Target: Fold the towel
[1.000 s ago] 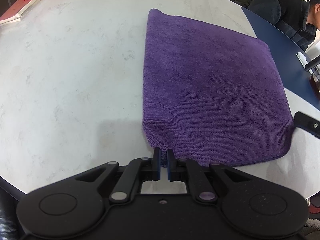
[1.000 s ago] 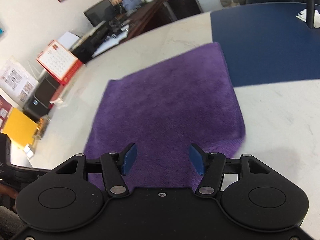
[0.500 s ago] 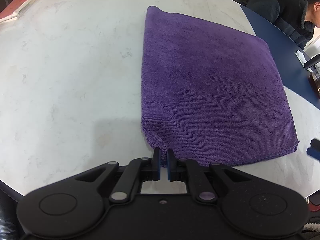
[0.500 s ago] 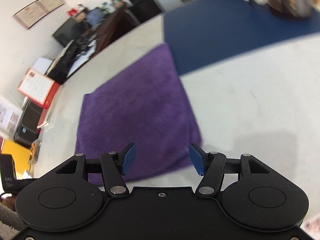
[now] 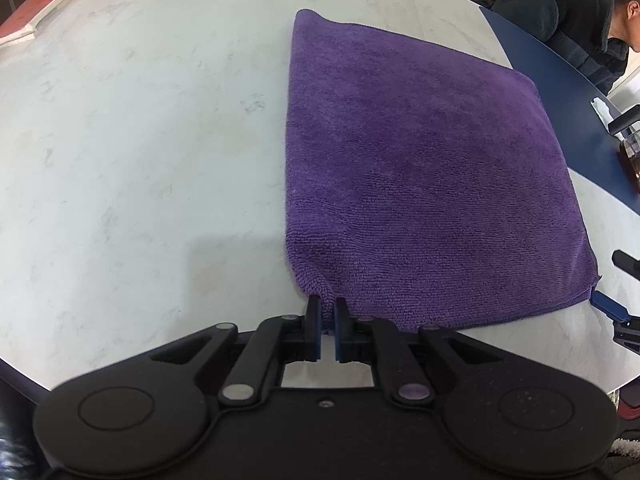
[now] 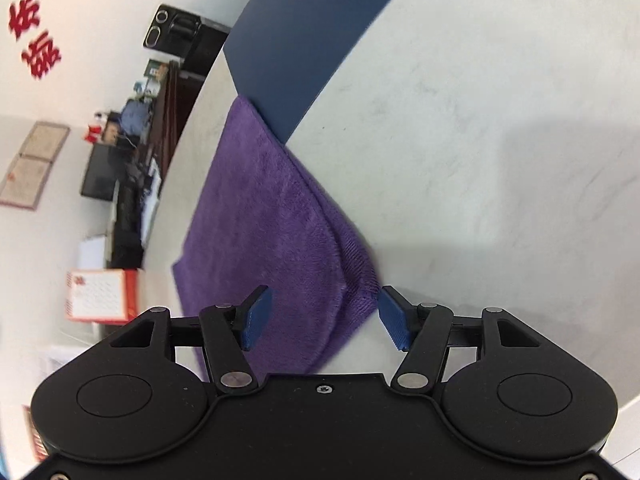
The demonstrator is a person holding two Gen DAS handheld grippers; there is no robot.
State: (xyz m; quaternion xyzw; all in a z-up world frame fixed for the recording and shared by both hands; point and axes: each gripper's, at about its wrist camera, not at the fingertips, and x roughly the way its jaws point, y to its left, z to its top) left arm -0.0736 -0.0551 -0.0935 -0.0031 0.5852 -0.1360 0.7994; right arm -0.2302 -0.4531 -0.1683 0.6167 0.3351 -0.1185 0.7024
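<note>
A purple towel (image 5: 420, 168), folded to a rough square, lies flat on the white marble table (image 5: 140, 140). My left gripper (image 5: 328, 322) is shut on the towel's near left corner, with a pinch of cloth rising between the pads. In the right wrist view my right gripper (image 6: 325, 316) is open and rolled sideways. The towel (image 6: 272, 216) has its near right corner lying between the blue pads, which do not press on it. The right gripper's fingertips (image 5: 606, 307) show at the right edge of the left wrist view, beside that corner.
A dark blue tabletop section (image 5: 560, 92) borders the towel's far right side. A person in a dark jacket (image 5: 560, 12) sits behind it, and a glass pot (image 5: 630, 156) stands at the right. A red desk calendar (image 6: 100, 296) is at the far left. The table's near edge runs under both grippers.
My right gripper has rolled sideways and come down from above the towel to its near right corner, jaws still open. The left gripper and the towel have not moved.
</note>
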